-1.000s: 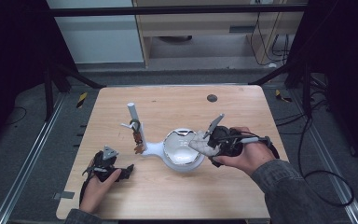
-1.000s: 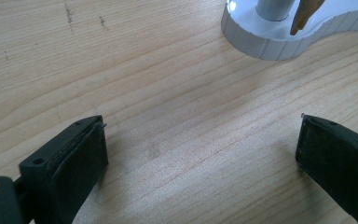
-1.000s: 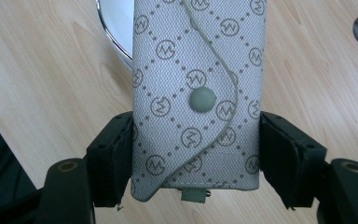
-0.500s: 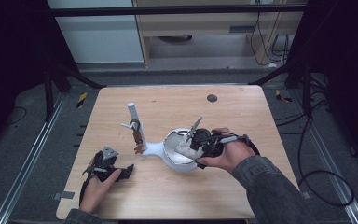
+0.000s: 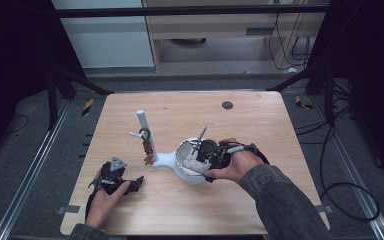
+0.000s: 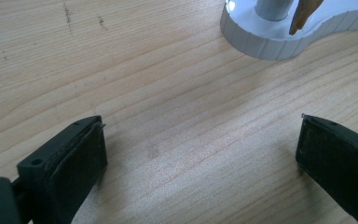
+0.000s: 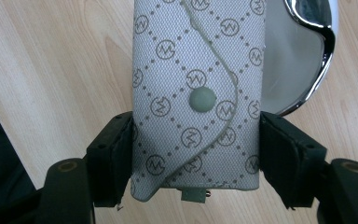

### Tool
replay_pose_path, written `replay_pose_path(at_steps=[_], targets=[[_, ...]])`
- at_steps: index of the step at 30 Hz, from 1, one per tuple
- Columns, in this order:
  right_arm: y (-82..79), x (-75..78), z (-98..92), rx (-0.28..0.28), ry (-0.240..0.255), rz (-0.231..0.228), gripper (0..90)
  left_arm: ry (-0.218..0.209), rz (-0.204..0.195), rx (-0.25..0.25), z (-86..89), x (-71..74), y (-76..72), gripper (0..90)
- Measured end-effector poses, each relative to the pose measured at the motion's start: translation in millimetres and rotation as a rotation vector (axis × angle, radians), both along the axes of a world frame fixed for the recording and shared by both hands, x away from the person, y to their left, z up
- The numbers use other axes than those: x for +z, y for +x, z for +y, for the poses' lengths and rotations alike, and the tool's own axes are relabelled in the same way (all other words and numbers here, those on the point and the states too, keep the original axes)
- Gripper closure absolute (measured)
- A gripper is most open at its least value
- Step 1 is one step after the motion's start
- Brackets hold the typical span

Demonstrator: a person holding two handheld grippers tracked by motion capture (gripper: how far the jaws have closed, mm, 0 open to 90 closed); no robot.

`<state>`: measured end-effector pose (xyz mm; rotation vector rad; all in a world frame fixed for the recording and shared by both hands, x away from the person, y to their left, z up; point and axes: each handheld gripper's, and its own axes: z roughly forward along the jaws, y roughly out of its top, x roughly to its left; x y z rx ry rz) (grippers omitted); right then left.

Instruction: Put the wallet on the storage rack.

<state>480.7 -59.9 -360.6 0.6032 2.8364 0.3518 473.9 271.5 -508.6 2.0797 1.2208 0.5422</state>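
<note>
A grey key pouch with a diamond print and a snap button sits between the pads of my right gripper, which is shut on its sides. In the high view the right gripper hangs over the round dish of a white stand, whose shiny rim shows beside the pouch. The stand's post rises at the left, with small brown items hanging from its hooks. My left gripper rests on the table at the front left, open with nothing in it, pointing at the stand's base.
The wooden table has a small dark round spot near its far edge. Metal rails and cables lie on the floor to both sides. A shelf unit stands beyond the table.
My right gripper has carried the pouch left and slightly down, from the dish's right side to over the dish. The left gripper has stayed put.
</note>
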Motion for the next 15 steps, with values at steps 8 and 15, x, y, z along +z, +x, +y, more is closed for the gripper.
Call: replay_pose_path(at_steps=[8,15], targets=[[2.7,-1.4,4.8,0.008,-0.007,0.019,31.4,0.002,0.002,-0.001,0.1,0.2,-0.1,0.9],[6.1,-1.8,9.5,0.008,-0.019,0.029,31.4,0.001,0.002,-0.001,0.1,0.2,0.0,0.9]])
